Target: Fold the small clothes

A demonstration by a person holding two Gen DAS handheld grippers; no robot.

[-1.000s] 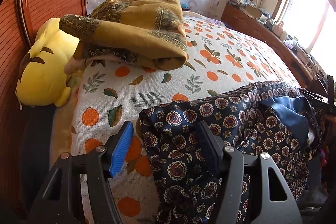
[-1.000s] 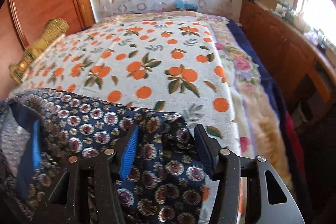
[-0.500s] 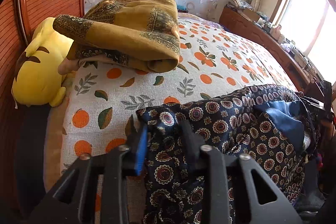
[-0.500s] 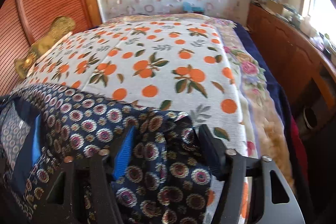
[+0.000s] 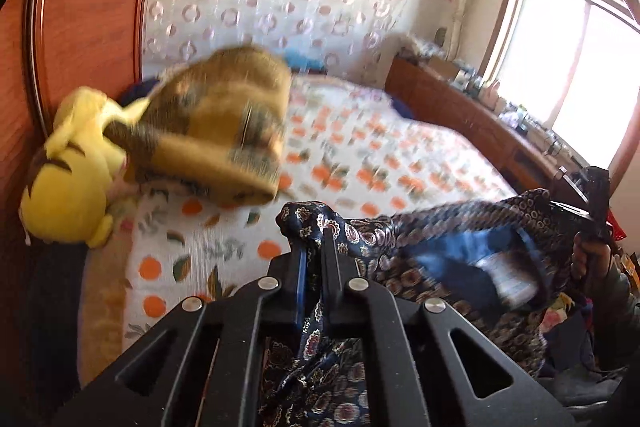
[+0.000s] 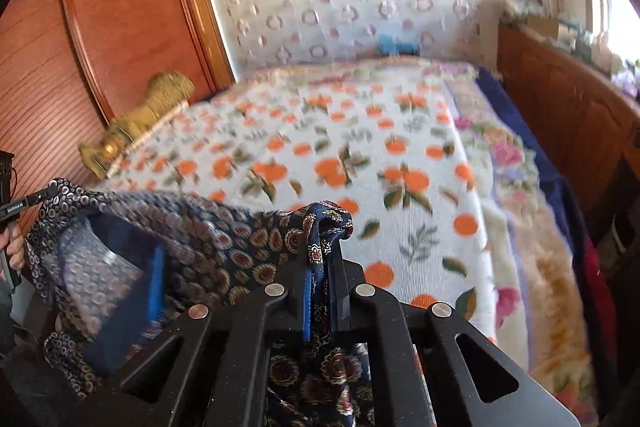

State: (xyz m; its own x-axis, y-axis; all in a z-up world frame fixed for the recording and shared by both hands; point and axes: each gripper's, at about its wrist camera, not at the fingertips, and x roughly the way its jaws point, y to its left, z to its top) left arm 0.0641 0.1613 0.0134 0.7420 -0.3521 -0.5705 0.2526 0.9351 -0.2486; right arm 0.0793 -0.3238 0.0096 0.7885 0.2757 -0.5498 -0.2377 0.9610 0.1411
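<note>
A navy garment with round paisley medallions (image 5: 440, 227) hangs stretched between both grippers above the bed. My left gripper (image 5: 314, 247) is shut on one bunched corner of it. My right gripper (image 6: 325, 247) is shut on the other corner (image 6: 328, 219). The garment's blue lining (image 5: 460, 255) shows in its middle and also in the right wrist view (image 6: 156, 279). The right gripper shows at the far right of the left wrist view (image 5: 596, 199), and the left gripper at the far left of the right wrist view (image 6: 12, 203).
The bed carries a white cover with orange fruit print (image 6: 360, 155). A folded mustard patterned cloth (image 5: 224, 119) and a yellow plush toy (image 5: 72, 179) lie by the wooden headboard (image 5: 92, 7). A wooden sideboard (image 5: 472, 111) stands under the window at right.
Both grippers closed on the navy garment's corners and lifted it off the bed; the cloth now hangs taut between them. Both views are blurred by motion.
</note>
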